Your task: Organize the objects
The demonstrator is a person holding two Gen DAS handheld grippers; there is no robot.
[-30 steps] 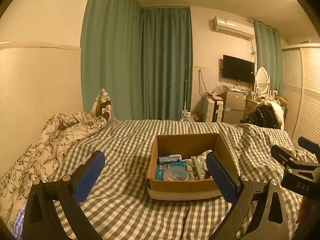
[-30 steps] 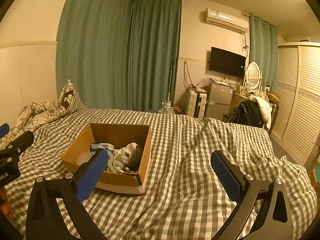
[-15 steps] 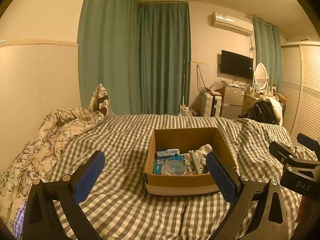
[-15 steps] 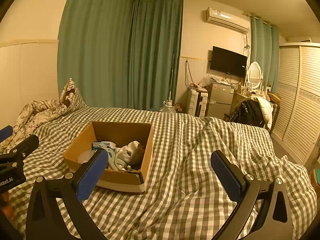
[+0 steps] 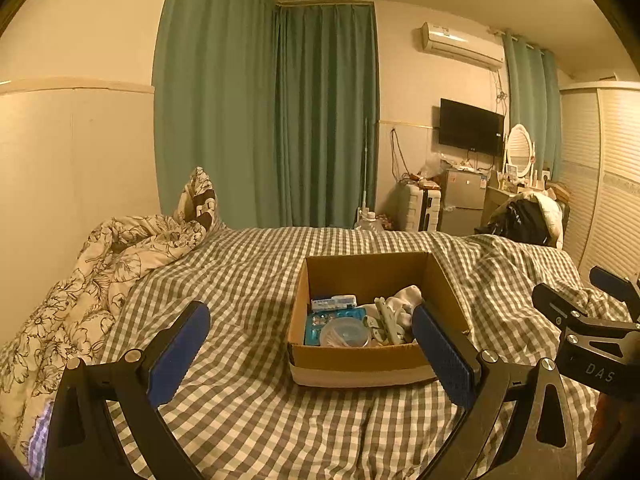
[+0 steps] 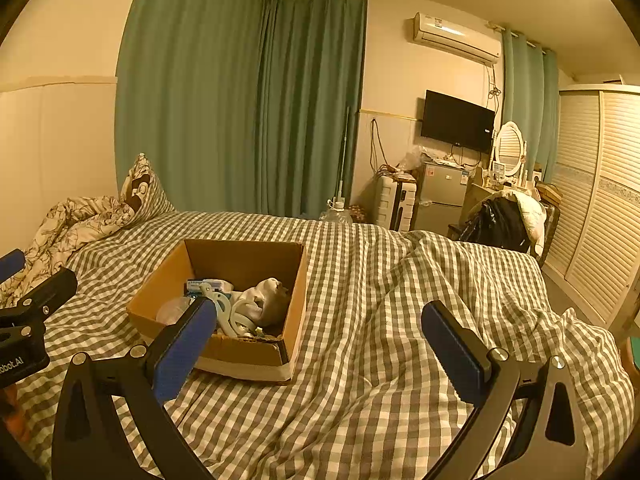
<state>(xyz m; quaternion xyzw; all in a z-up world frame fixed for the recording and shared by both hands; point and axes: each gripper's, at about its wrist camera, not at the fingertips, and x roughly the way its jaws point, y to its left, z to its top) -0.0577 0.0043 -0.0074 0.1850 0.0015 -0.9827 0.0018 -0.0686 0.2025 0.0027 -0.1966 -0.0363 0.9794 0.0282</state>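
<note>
An open cardboard box (image 5: 360, 362) sits on the checked bedspread; it also shows in the right wrist view (image 6: 244, 354). Inside lie a blue packet (image 5: 334, 317), a round clear lid (image 5: 346, 332), a white box (image 5: 334, 302), pale plastic clips (image 5: 386, 316) and white cloth (image 5: 408, 296). My left gripper (image 5: 310, 350) is open and empty, held above the bed in front of the box. My right gripper (image 6: 320, 340) is open and empty, to the right of the box, and shows at the right edge of the left wrist view (image 5: 592, 320).
A floral duvet and pillow (image 5: 120, 256) are heaped on the left of the bed. Green curtains (image 5: 272, 120) hang behind. A fridge (image 6: 442, 196), drawers, a TV and a chair with clothes (image 6: 504, 220) stand beyond the bed; a wardrobe (image 6: 600, 200) lines the right.
Both grippers have risen and tilted slightly, so the box sits a little lower and nearer in both views. Jaws stay open. Nothing in the box has moved.
</note>
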